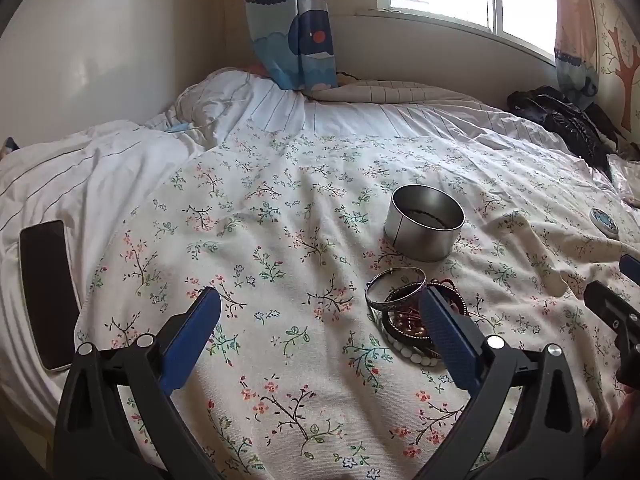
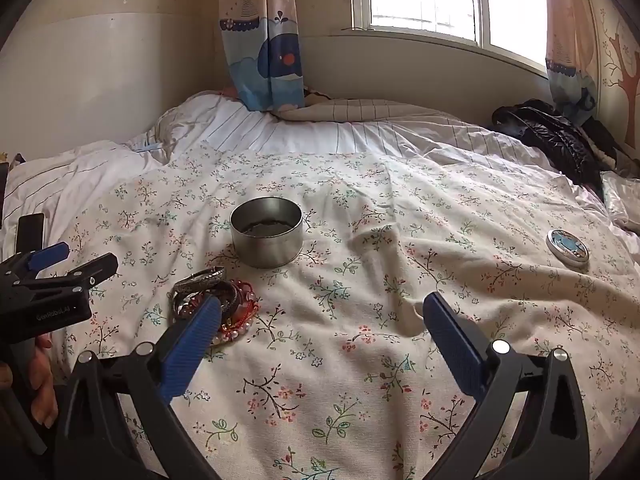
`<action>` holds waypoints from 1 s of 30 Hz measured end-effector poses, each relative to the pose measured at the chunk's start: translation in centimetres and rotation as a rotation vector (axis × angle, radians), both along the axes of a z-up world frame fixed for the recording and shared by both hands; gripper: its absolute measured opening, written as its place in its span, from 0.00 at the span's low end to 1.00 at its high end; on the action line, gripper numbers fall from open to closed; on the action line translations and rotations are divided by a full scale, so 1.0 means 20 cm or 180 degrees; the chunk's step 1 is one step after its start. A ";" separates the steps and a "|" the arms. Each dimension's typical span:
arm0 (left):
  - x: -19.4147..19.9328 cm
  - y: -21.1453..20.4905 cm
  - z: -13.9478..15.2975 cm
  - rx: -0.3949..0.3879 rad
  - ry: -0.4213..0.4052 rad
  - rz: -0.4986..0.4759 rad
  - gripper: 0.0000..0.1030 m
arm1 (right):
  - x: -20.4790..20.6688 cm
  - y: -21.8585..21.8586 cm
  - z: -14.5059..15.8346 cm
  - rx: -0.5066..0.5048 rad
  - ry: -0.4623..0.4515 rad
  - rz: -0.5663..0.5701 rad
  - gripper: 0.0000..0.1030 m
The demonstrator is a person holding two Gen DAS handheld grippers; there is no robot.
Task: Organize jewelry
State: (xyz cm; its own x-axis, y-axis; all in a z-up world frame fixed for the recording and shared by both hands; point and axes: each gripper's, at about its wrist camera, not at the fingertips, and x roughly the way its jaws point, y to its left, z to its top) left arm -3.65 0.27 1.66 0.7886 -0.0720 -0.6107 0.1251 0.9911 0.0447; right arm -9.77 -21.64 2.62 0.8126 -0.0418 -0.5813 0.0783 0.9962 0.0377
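A pile of bracelets and beads (image 1: 404, 312) lies on the floral bedspread, with a silver bangle (image 1: 394, 286) on top. It also shows in the right wrist view (image 2: 218, 300). A round open metal tin (image 1: 424, 226) stands just behind the pile, seen too in the right wrist view (image 2: 266, 236). Its round lid (image 2: 568, 246) lies far right. My left gripper (image 1: 320, 320) is open and empty, its right finger beside the pile. My right gripper (image 2: 320, 320) is open and empty, its left finger over the pile's edge.
A black phone (image 1: 46, 292) lies at the bed's left edge. A dark jacket (image 2: 556, 140) is heaped at the back right. Striped white bedding (image 1: 100, 168) is bunched at the back left. The other gripper shows in each view (image 2: 52, 280).
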 end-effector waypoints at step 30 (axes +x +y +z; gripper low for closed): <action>0.01 0.00 -0.01 -0.0007 0.0045 0.0010 0.93 | 0.01 0.00 -0.02 -0.0026 -0.0008 0.0003 0.94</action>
State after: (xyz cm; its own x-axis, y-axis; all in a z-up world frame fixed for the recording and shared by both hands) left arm -3.43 0.18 1.51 0.7802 -0.0710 -0.6215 0.1227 0.9916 0.0408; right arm -9.52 -21.60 2.29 0.8142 -0.0457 -0.5788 0.0772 0.9966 0.0299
